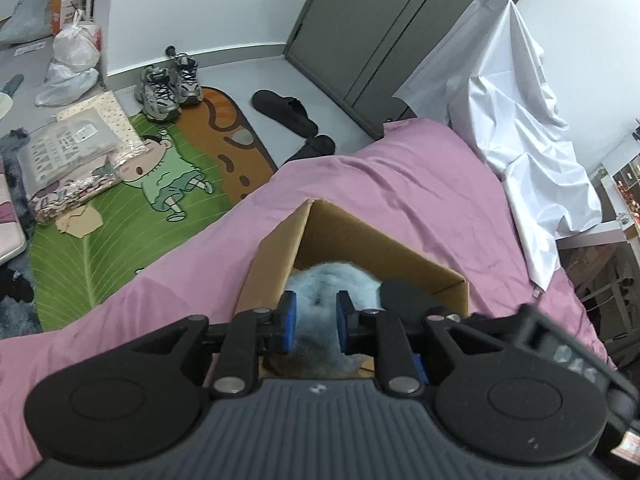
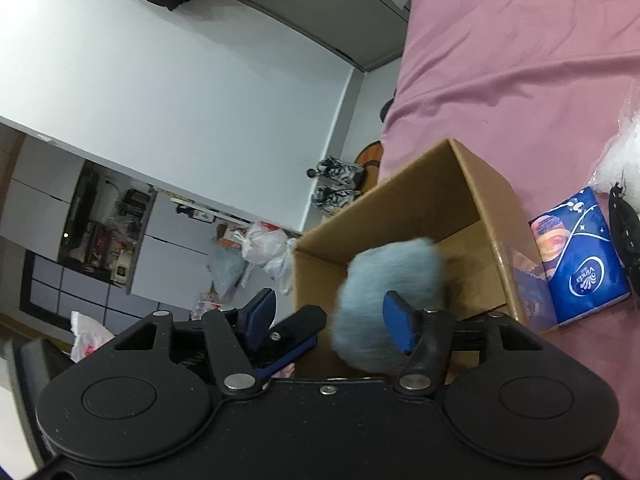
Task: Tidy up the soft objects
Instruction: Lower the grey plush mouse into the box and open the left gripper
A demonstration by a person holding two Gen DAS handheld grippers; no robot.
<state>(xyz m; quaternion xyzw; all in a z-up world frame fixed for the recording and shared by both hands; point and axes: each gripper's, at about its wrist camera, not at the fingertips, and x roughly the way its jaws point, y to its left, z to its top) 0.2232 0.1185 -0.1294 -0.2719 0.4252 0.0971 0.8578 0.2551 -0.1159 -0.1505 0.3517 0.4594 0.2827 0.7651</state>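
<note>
An open cardboard box (image 1: 280,256) stands on the pink bed (image 1: 400,184). A light blue fluffy soft thing (image 1: 332,276) hangs over the box's near rim. My left gripper (image 1: 316,320) is shut on it, with fur bulging between the blue pads. In the right wrist view the same fluffy thing (image 2: 392,280) sits above the box (image 2: 380,216). My right gripper (image 2: 330,318) stands open around it: the right-hand pad lies against the fur and the left-hand pad is well clear. One of the left gripper's fingers (image 2: 296,328) reaches in from the left.
A blue tissue pack (image 2: 580,264) lies on the bed right of the box, with white fluff (image 2: 624,152) and a black item (image 2: 628,232) beyond it. A white sheet (image 1: 520,120) drapes something by the bed. On the floor: sneakers (image 1: 168,84), packaged textiles (image 1: 68,160).
</note>
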